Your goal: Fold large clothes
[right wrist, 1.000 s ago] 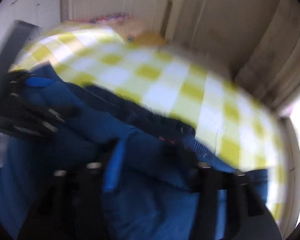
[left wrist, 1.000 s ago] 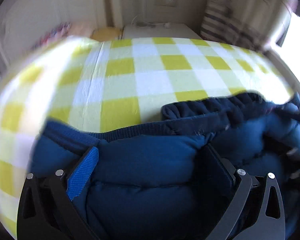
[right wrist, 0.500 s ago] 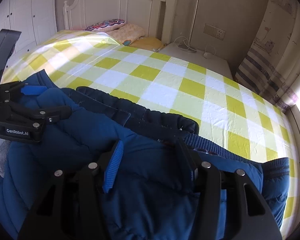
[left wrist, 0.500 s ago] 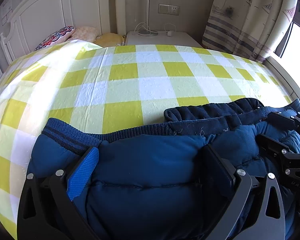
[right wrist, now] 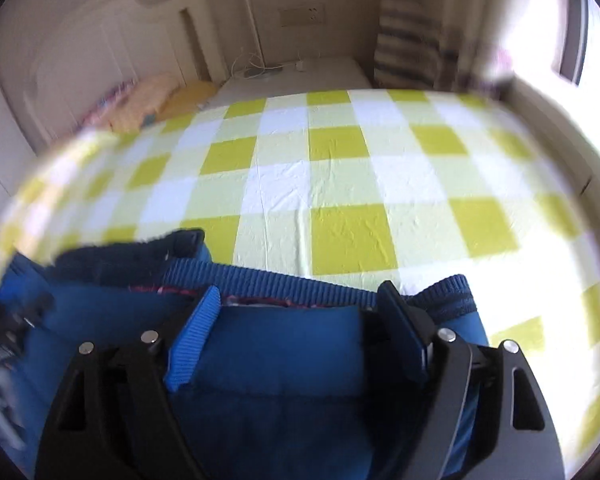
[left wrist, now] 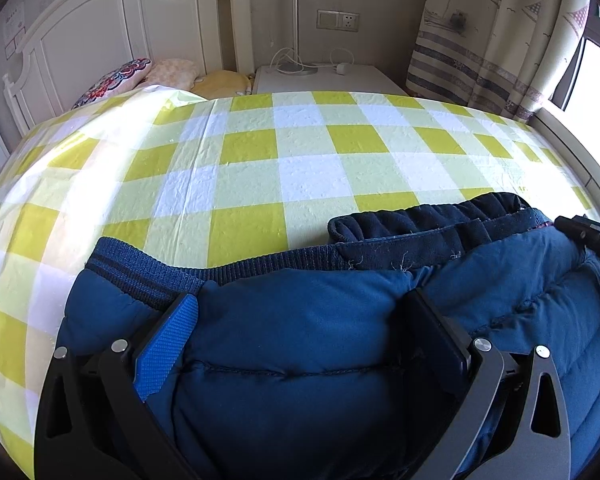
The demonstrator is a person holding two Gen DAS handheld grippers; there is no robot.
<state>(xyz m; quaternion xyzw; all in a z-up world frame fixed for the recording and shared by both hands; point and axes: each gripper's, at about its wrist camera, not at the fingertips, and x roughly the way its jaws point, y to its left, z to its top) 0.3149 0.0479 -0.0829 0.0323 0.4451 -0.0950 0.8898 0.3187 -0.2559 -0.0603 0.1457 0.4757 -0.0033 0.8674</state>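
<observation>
Left claw [left wrist: 300, 312] clamped on blue puffer jacket [left wrist: 300, 344] over checked bedsheet [left wrist: 312, 176]

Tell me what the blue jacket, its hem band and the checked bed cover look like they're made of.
Blue jacket: looks like smooth woven shell over padding, puffed between stitched quilt lines.
Hem band: rib knit, judging by its fine parallel ridges.
Checked bed cover: thin, slightly glossy sheet with sharp creases; possibly plastic-coated cloth, hard to tell.
</observation>
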